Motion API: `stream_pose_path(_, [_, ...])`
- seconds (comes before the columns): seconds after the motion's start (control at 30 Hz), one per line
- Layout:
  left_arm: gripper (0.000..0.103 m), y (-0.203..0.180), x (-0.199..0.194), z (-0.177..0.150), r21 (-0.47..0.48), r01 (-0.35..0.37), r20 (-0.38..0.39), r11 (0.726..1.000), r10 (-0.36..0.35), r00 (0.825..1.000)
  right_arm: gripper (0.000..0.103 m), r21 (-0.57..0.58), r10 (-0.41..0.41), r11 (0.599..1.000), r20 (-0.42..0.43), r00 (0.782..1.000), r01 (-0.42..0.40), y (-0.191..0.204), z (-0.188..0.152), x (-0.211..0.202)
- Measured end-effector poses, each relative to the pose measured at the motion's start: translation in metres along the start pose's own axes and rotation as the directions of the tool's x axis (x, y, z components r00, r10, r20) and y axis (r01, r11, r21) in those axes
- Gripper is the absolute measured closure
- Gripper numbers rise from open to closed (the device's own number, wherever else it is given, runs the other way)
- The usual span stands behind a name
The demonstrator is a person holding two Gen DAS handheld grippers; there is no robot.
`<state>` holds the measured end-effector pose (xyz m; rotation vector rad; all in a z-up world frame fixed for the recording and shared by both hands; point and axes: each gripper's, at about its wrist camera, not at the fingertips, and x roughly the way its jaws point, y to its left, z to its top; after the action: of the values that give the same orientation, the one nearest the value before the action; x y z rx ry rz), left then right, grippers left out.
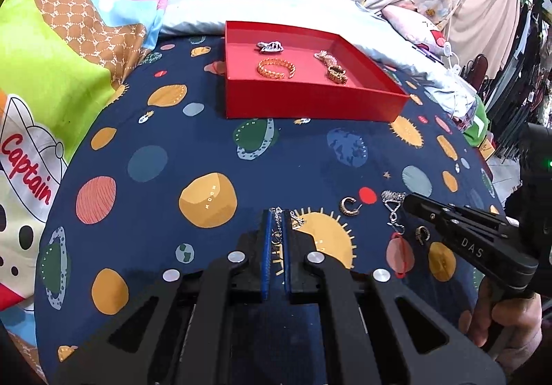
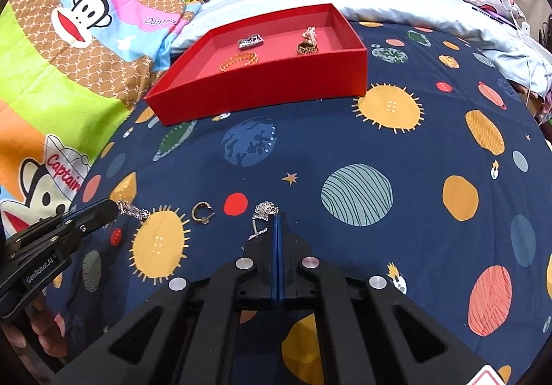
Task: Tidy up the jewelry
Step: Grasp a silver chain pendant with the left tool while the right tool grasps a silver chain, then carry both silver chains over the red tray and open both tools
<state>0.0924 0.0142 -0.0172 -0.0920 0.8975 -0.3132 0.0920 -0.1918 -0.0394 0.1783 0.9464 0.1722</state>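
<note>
A red tray (image 1: 310, 102) (image 2: 262, 88) at the back holds a gold bracelet (image 1: 276, 68), a silver piece (image 1: 270, 46) and a gold and pink piece (image 1: 331, 67). My left gripper (image 1: 277, 214) is shut on a silver chain (image 1: 277, 212), low over the space-print sheet; it shows at the left of the right wrist view (image 2: 114, 209). My right gripper (image 2: 278, 217) is shut on a second silver chain (image 2: 265, 210); it shows at the right of the left wrist view (image 1: 407, 200). A gold hoop earring (image 1: 348, 205) (image 2: 203, 211) lies between them. Another earring (image 1: 422, 233) lies by the right gripper.
The navy planet-print sheet (image 1: 276, 157) covers the bed. A cartoon monkey quilt (image 2: 86, 22) lies at the left, and a pale blue pillow (image 1: 241, 5) sits behind the tray. Clothes and clutter hang at the far right (image 1: 510, 74).
</note>
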Motion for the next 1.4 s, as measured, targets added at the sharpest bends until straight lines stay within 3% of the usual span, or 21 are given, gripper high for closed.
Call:
stream_pose_path(0.77, [0.098, -0.017, -0.041, 0.035, 0.037, 0.064, 0.111, 0.997, -0.068, 0.991, 0.103, -0.003, 0.074, 0.997, 0.187, 0.98, -0.075, -0.002, 0.036, -0.08])
stream_pose_path(1.07, [0.098, -0.027, -0.038, 0.088, 0.091, 0.035, 0.203, 0.995, -0.053, 0.978, 0.103, -0.045, 0.097, 0.995, 0.249, 0.964, -0.089, -0.002, 0.087, -0.083])
stream_pose_path(1.23, [0.098, -0.027, -0.01, 0.132, 0.095, 0.052, 0.212, 0.994, -0.071, 0.975, 0.103, -0.059, 0.12, 0.992, 0.249, 0.961, -0.108, -0.006, 0.131, -0.06])
stream_pose_path(1.4, [0.098, -0.024, 0.025, 0.173, 0.096, 0.02, 0.221, 0.995, -0.041, 0.974, 0.103, -0.056, 0.157, 0.987, 0.226, 0.961, -0.148, -0.008, 0.176, -0.021])
